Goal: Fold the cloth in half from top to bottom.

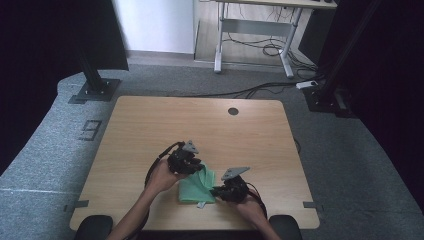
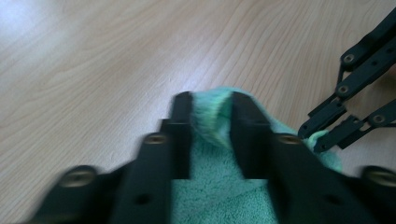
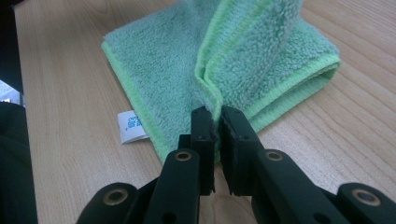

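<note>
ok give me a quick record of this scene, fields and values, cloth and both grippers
item: green fluffy microfibre cloth, folded, lying on the light wooden table
label: small white tag at the cloth's edge, flat on the table
left gripper: shut on a raised fold of the cloth
right gripper: shut on a pinched edge of the cloth, which is lifted off the table there
position: cloth near the table's front edge, between the two hands
</note>
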Demonstrator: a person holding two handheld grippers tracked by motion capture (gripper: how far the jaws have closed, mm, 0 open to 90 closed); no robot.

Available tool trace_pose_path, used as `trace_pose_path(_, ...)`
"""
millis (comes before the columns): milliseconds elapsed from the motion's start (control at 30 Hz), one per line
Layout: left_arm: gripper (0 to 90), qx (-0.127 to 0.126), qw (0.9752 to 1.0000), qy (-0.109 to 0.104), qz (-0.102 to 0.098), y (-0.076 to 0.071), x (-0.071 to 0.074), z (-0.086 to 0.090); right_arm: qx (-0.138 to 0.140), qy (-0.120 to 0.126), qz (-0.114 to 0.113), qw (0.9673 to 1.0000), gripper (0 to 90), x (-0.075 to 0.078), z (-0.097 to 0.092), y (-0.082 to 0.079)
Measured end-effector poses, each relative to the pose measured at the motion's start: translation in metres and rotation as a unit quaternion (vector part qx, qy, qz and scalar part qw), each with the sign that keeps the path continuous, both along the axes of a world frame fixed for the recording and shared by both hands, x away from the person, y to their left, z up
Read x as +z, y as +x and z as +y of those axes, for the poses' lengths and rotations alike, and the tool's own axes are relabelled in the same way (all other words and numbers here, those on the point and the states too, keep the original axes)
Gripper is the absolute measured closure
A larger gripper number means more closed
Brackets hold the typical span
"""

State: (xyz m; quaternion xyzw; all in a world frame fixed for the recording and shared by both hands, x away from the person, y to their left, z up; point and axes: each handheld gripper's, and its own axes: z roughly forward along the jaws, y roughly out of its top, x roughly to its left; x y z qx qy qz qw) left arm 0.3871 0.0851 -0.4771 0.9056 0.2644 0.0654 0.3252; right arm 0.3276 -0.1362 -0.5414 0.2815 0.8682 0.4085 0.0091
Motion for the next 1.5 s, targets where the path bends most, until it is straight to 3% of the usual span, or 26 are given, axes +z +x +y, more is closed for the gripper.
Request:
trace_pose_path(67,87.6,-0.002,1.0,0.001,0.002,-0.001,0.002,0.001,-0.001,0.001,0.001,1.0,82.5,0.0,0.0,0.0)
trace_pose_path(167,88.5,0.0,1.0,-0.004,0.003,-0.008,0.007,0.007,-0.002,0.003,0.005,1.0,79.5,0.001,-0.001,0.0)
trace_pose_path(267,88.5,0.008,0.9999,-0.012,-0.001,-0.017,0.013,0.016,-0.002,0.009,0.009,0.9999,70.5,0.003,-0.002,0.0)
trace_pose_path(433,88.1,0.026,0.9994,-0.025,-0.003,-0.04,0.017,0.036,0.001,0.031,0.008,0.9995,44.7,0.012,-0.007,-0.001)
trace_pose_path(600,87.6,0.037,0.9989,-0.028,0.008,-0.063,0.011,0.048,0.012,0.043,0.008,0.999,35.2,0.021,-0.016,-0.002)
trace_pose_path(767,86.6,0.047,0.9986,-0.017,0.019,-0.082,-0.001,0.056,-0.022,0.04,-0.001,0.999,35.1,0.024,-0.024,0.003)
trace_pose_path(867,85.0,0.056,0.9978,-0.019,0.031,-0.089,-0.009,0.061,-0.025,0.048,0.003,0.9985,39.3,0.023,-0.022,0.005)
trace_pose_path(1000,80.6,0.06,0.9968,-0.022,0.049,-0.098,-0.021,0.065,-0.015,0.053,0.008,0.9985,47.2,0.021,-0.014,0.005)
trace_pose_path(1167,67.5,0.059,0.9959,-0.039,0.056,-0.109,-0.027,0.076,0.0,0.056,0.011,0.9983,48.7,0.02,-0.004,0.003)
trace_pose_path(1233,60.2,0.06,0.9956,-0.049,0.052,-0.113,-0.022,0.084,0.008,0.058,0.012,0.9982,49.8,0.019,0.0,0.001)
trace_pose_path(1333,53.8,0.06,0.9956,-0.059,0.04,-0.115,-0.01,0.096,0.022,0.058,0.017,0.9979,59.5,0.017,0.005,-0.002)
trace_pose_path(1433,51.0,0.077,0.9952,-0.056,0.022,-0.108,-0.004,0.103,0.035,0.059,0.025,0.9973,64.1,0.013,0.01,-0.005)
trace_pose_path(1500,50.9,0.087,0.9949,-0.051,0.013,-0.101,-0.005,0.104,0.046,0.055,0.025,0.9971,62.4,0.012,0.013,-0.008)
